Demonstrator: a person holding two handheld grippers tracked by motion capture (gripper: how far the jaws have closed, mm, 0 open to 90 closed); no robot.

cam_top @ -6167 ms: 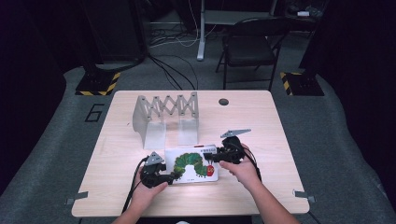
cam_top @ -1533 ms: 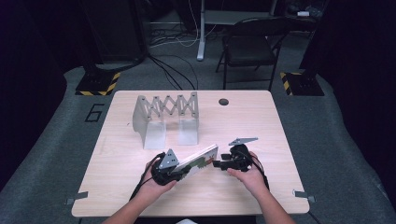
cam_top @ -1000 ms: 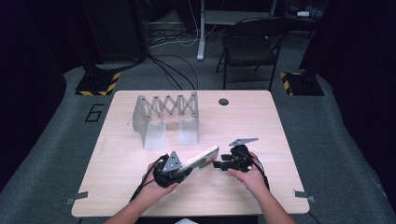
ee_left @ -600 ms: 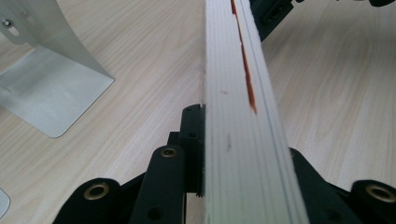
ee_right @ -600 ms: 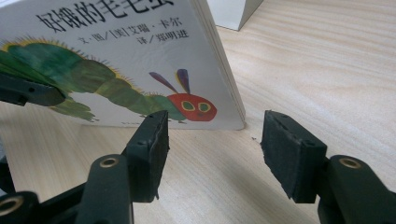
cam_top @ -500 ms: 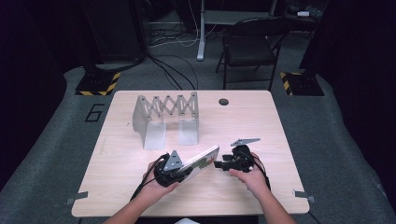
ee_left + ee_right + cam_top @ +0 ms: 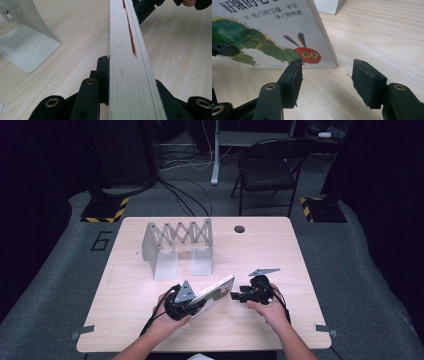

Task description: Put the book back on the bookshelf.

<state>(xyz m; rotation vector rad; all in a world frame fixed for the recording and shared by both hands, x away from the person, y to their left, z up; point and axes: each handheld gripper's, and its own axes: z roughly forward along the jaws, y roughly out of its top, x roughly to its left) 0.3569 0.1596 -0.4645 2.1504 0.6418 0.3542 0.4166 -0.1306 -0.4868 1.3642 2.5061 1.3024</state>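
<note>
On the table [image 7: 150,330], left tool [image 7: 181,304] pinches the stiff, light, glossy book [image 7: 215,293]; right tool [image 7: 325,81] spread, should take its far edge

The left gripper [image 7: 130,100] has its two black jaws closed on a book [image 7: 127,50]. The book stands on its edge between the jaws and runs away from the camera, so its pale page side faces up. A thin red strip shows along its top. The book is above a light wooden table [image 7: 75,45]. On the left, a shiny metal stand [image 7: 27,47] sits on the table, well apart from the book. At the top right, the other gripper [image 7: 150,7] is near the far end of the book.
</note>
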